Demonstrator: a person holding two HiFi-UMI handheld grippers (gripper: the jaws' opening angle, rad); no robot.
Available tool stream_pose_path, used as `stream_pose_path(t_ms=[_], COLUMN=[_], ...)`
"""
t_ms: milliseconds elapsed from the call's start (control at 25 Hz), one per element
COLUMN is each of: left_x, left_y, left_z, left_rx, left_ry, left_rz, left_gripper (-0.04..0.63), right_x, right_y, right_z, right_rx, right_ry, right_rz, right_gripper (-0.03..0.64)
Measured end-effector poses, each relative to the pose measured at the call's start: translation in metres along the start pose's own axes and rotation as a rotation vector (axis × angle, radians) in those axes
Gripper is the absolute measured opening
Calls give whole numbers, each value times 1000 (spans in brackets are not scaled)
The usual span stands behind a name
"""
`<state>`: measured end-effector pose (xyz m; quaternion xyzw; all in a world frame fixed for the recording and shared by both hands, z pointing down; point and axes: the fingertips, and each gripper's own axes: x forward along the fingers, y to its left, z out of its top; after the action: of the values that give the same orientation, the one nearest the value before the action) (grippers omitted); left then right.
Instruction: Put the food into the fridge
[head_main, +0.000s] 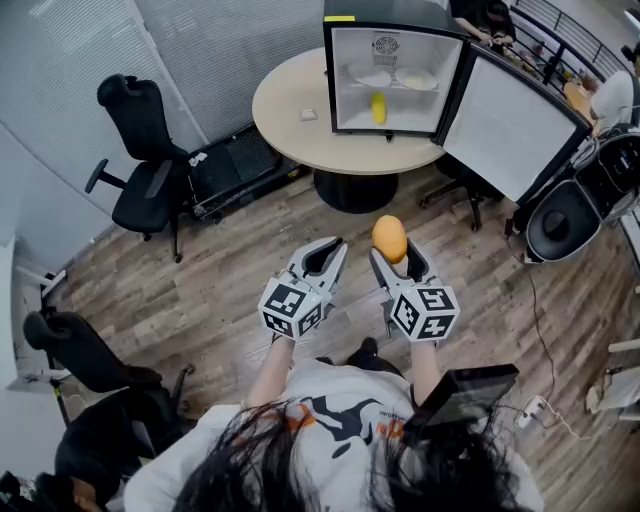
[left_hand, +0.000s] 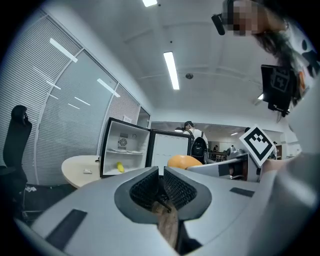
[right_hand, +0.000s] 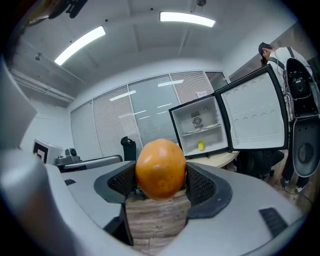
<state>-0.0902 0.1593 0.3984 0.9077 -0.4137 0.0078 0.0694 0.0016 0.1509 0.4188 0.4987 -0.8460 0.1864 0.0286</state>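
**A:** Head view first. Which step am I on?

**B:** I'd call it the carry. My right gripper pinches the smooth orange oval fruit above the wood-plank floor, well apart from the small black fridge on the round beige table. The white-lined fridge door hangs wide open, and a small yellow fruit lies on the fridge floor. The orange fruit's long axis seems to run away from me, toward the fridge.

**A:** And the left gripper view?

**B:** My left gripper has its jaws drawn together on nothing. The orange fruit peeks up just beyond it, with the fridge far behind.

**A:** Right gripper view?

**B:** Both pads press the fruit's narrow flanks. It stands taller than wide here, so its long axis crosses the squeeze, with one end up. The fridge sits ahead, slightly to the right.

**A:** Next move?

**B:** I judge I need to walk forward, raise the fruit to the opening, and set it down clear of the yellow fruit.
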Motion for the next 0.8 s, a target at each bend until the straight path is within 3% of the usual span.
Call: stream_pose_path(t_ms=[360,800], left_x=[13,65], left_y=[0,-9], left_z=[-4,-6], left_rx=[-8,-8], left_ry=[13,17], left_rz=[17,26], left_gripper=[26,26], right_x=[2,12], right_y=[-17,-67], right_z=[-2,8], right_rx=[33,41], right_ry=[21,35], right_rz=[-3,11], right_gripper=[321,321])
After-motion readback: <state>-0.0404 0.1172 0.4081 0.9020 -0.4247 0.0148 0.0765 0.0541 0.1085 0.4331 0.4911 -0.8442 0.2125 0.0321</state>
